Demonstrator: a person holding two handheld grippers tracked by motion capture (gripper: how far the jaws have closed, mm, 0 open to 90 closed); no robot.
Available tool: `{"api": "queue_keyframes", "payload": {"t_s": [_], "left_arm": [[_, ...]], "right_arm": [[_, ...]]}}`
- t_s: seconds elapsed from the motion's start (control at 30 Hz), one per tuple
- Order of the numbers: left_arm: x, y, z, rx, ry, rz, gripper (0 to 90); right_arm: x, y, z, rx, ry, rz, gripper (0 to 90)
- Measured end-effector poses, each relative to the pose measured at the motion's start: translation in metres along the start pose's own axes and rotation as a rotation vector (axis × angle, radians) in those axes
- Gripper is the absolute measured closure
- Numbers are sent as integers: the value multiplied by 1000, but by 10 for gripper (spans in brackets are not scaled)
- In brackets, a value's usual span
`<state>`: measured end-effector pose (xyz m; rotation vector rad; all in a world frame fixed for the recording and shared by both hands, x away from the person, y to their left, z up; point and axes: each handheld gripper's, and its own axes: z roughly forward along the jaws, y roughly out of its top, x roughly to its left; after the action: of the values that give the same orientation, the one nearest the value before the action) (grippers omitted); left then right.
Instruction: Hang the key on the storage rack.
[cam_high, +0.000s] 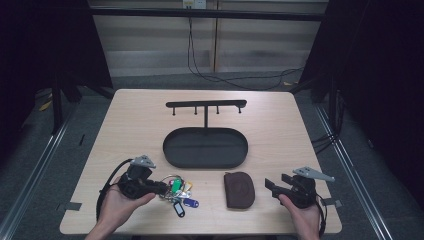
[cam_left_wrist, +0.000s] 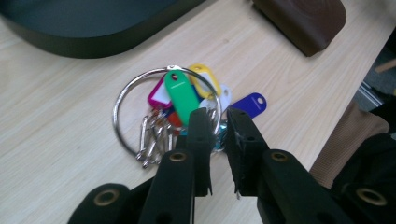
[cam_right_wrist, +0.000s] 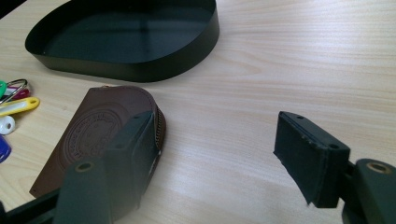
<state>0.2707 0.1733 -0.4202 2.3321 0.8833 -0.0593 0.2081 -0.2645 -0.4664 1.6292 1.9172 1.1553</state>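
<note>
dim surroundings, evenly lit table (cam_high: 125, 125), soft shadows; gripper views blur near their lower edges.

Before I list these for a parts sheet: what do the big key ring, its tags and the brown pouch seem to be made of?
Key ring: looks like polished metal, silvery with bright reflections.
Tags: probably glossy plastic, in solid green, yellow, blue and pink with a smooth sheen.
Brown pouch: seems to be leather or an imitation, matte, with an embossed round seal and a zip along its edge.

We seem to be in a lab recording bay: black curtains (cam_high: 45, 45) flank our pale wooden surface (cam_high: 135, 125), loose black cables (cam_high: 220, 77) trailing across grey floor (cam_high: 75, 120).
</note>
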Motion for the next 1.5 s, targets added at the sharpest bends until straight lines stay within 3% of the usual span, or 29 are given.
{"api": "queue_keyframes", "payload": {"t_s": [0.1, 0.27, 0.3, 0.4, 0.6, 0.8, 0.93, 1.13, 1.4, 1.5], "left_arm": [[-3, 12, 8, 61, -15, 1, 788], [-5, 22, 15, 122, -26, 9, 787], [-6, 26, 18, 159, -20, 25, 787], [-7, 31, 21, 186, -15, 35, 786], [-10, 39, 37, 286, 13, 60, 802], [-11, 43, 46, 331, -5, 78, 834], [-13, 47, 54, 387, -9, 101, 857], [-13, 50, 62, 420, 6, 105, 847], [-10, 52, 71, 456, 13, 77, 828], [-10, 54, 73, 480, 12, 88, 823]], "right_arm": [[1, 0, 0, 5, 2, 2, 299], [1, 0, 1, 10, 3, 3, 298], [0, 0, 1, 11, 3, 4, 298], [0, 0, 1, 10, 4, 5, 298], [1, 0, 1, 13, 9, 3, 298], [0, 0, 1, 17, 7, 4, 295], [1, 0, 3, 20, 7, 3, 290], [-1, 0, 1, 17, -8, 7, 287], [0, 0, 2, 23, -17, 7, 286], [-1, 0, 2, 21, -20, 9, 286]]}}
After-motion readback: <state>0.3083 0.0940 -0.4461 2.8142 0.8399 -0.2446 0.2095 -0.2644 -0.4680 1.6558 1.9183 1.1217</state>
